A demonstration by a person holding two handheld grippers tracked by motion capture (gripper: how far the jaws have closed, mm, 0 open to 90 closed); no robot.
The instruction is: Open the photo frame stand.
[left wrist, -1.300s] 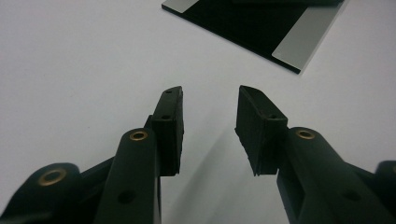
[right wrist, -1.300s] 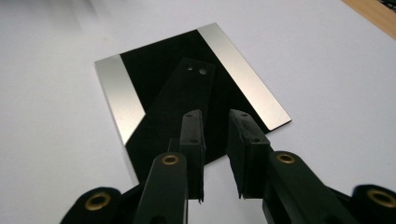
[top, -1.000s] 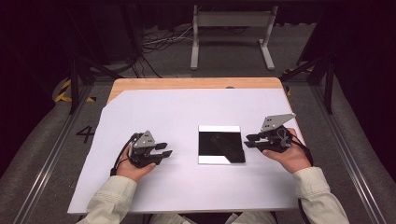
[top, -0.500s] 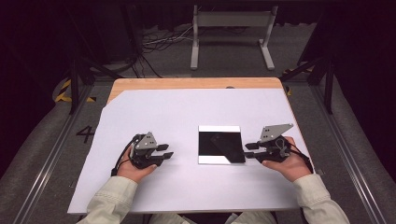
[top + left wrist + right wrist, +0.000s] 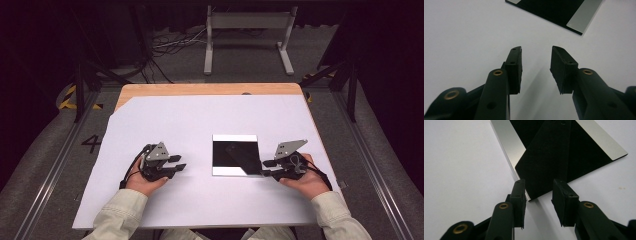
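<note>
A flat black square plate [image 5: 235, 155] with pale strips along its far and near edges lies on the white sheet [image 5: 200, 120]. My right gripper [image 5: 265, 168] sits low at the plate's near right corner. In the right gripper view the plate [image 5: 554, 157] has that corner just between the jaw tips of the right gripper [image 5: 537, 187]; the pads [image 5: 520, 192] do not press on it, and the jaws have just been opening. My left gripper [image 5: 181, 163] rests left of the plate, open and empty. In the left gripper view the left gripper [image 5: 536, 57] points toward the plate [image 5: 554, 10].
The white sheet covers a wooden table [image 5: 210, 89] whose far edge shows bare. Behind the table stand a grey metal frame [image 5: 247, 20] and loose cables [image 5: 170, 45] on the floor. Dark rails run along both sides.
My right hand has sunk toward the table beside the plate's right edge, and its jaws stand a little wider. The left hand and the plate have not moved.
</note>
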